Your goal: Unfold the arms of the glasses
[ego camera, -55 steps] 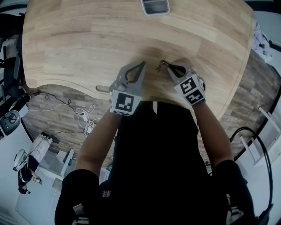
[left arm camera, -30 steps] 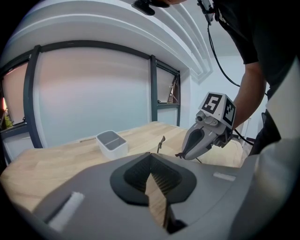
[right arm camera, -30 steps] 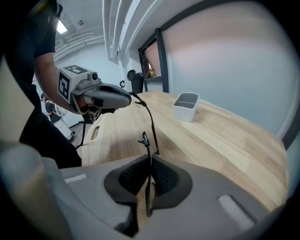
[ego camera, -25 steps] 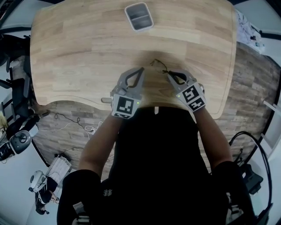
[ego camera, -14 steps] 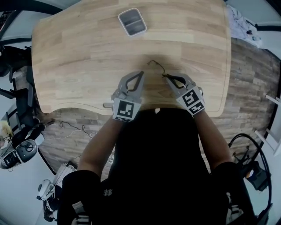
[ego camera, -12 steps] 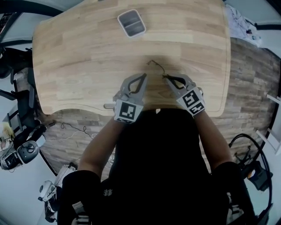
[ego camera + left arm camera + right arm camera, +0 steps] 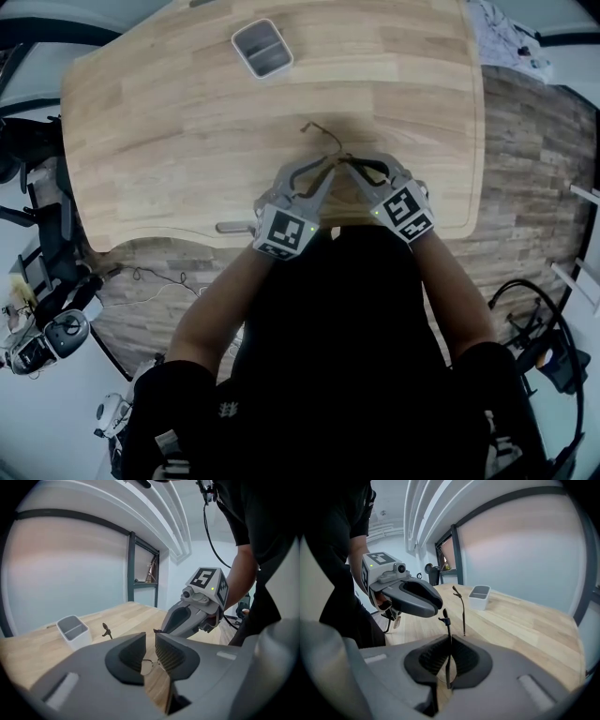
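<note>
1. The glasses (image 7: 323,140) are over the near part of the wooden bench (image 7: 169,112), between the two gripper tips, which almost meet.
2. Right gripper (image 7: 450,641) — its jaws are clamped on a thin dark part of the frame, and one temple arm (image 7: 462,609) sticks out free beyond them.
3. Left gripper (image 7: 150,641) — its jaws are opening with the pads apart. A lens rim shows in the gap, and neither pad presses on it.
4. A grey tray (image 7: 262,47) stands well apart, towards the bench's far side.
</note>
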Demonstrator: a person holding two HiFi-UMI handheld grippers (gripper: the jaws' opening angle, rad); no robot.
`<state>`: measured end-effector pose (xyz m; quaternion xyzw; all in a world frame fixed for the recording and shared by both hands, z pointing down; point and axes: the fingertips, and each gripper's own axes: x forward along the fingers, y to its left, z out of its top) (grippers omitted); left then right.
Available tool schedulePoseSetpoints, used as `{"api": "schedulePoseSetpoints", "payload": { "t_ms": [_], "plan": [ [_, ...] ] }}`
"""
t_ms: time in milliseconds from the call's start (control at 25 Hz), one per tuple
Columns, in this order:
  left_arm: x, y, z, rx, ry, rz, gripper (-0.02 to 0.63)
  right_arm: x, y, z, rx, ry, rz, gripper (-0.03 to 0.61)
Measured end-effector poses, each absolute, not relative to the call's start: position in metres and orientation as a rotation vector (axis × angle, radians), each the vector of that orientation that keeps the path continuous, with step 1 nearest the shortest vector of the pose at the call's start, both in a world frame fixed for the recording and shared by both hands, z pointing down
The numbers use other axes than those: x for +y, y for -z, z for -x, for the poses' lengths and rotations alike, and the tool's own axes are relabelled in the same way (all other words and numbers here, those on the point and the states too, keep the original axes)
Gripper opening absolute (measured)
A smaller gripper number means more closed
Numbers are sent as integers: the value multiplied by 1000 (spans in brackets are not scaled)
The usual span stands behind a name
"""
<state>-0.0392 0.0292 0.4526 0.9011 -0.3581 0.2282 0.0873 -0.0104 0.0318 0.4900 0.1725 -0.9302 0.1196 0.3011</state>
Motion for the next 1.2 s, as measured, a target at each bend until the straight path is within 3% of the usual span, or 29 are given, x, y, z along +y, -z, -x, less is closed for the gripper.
{"api": "schedulePoseSetpoints", "payload": {
  "t_ms": [480,680,1200],
  "plan": [
    [25,-457,17,-967,-630,-2682,75,34,-496,1,-2481,-341,-473,15],
    [30,-452,4,-881,-595,-2700,114,35,-498,-2,-2486,-348,-475,15],
    [28,-451,0,-873,-600,-2689,62,40,-497,0,-2500,-352,-472,15]
  ]
}}
